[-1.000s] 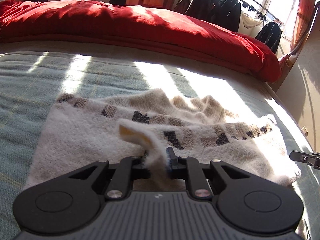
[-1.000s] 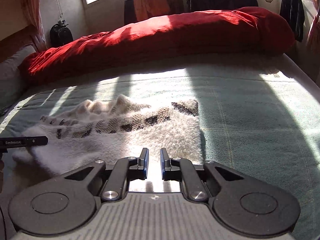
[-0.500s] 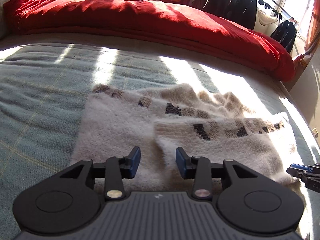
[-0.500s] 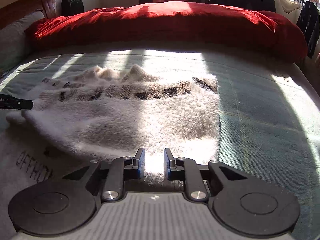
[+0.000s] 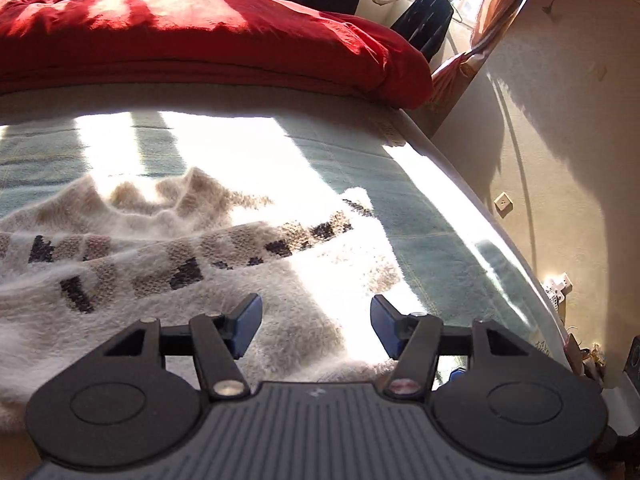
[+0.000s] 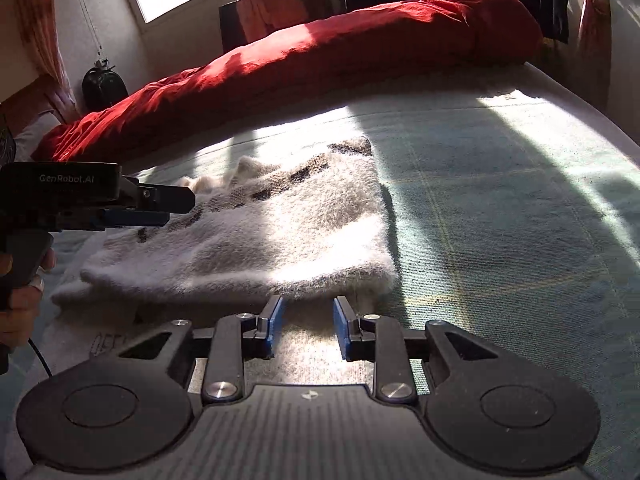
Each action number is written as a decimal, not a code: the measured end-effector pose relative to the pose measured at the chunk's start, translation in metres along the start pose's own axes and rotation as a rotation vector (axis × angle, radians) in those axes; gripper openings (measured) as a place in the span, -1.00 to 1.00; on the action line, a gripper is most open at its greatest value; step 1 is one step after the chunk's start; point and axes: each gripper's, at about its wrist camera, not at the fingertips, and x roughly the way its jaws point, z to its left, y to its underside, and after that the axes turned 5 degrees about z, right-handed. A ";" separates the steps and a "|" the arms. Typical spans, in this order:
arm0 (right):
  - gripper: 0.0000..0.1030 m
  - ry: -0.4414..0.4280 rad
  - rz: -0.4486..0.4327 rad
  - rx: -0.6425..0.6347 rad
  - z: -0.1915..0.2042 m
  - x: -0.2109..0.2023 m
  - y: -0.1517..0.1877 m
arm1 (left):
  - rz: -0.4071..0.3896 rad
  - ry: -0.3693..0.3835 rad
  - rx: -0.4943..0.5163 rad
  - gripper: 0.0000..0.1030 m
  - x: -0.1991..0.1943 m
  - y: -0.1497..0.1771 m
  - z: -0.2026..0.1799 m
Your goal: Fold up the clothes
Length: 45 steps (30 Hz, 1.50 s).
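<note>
A fluffy white sweater (image 5: 168,280) with a band of grey and black squares lies folded on the green bed cover. My left gripper (image 5: 316,326) hovers over its right part. The jaws are opening, with nothing between the blue pads. In the right wrist view the same sweater (image 6: 280,232) lies just beyond my right gripper (image 6: 308,322). Those jaws are opening too and nothing is pinched; the sweater's near edge sits just past the fingertips. The left gripper (image 6: 176,208) reaches in from the left above the sweater's far side, held by a hand (image 6: 16,304).
A red duvet (image 6: 320,52) is piled along the far side of the bed. The bed edge (image 5: 500,240) and a wall with sockets lie to the right. Dark clothes (image 5: 424,28) hang by the window. A pale cloth with dark lettering (image 6: 108,340) lies under the sweater's near edge.
My left gripper let go of the sweater fold it pinched, opened wide and swung to the right. My right gripper opened a little and drew back to the sweater's near edge.
</note>
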 end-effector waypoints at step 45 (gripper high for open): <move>-0.43 -0.087 -0.073 0.130 -0.021 0.068 -0.009 | 0.121 0.148 -0.050 0.26 0.136 -0.103 -0.032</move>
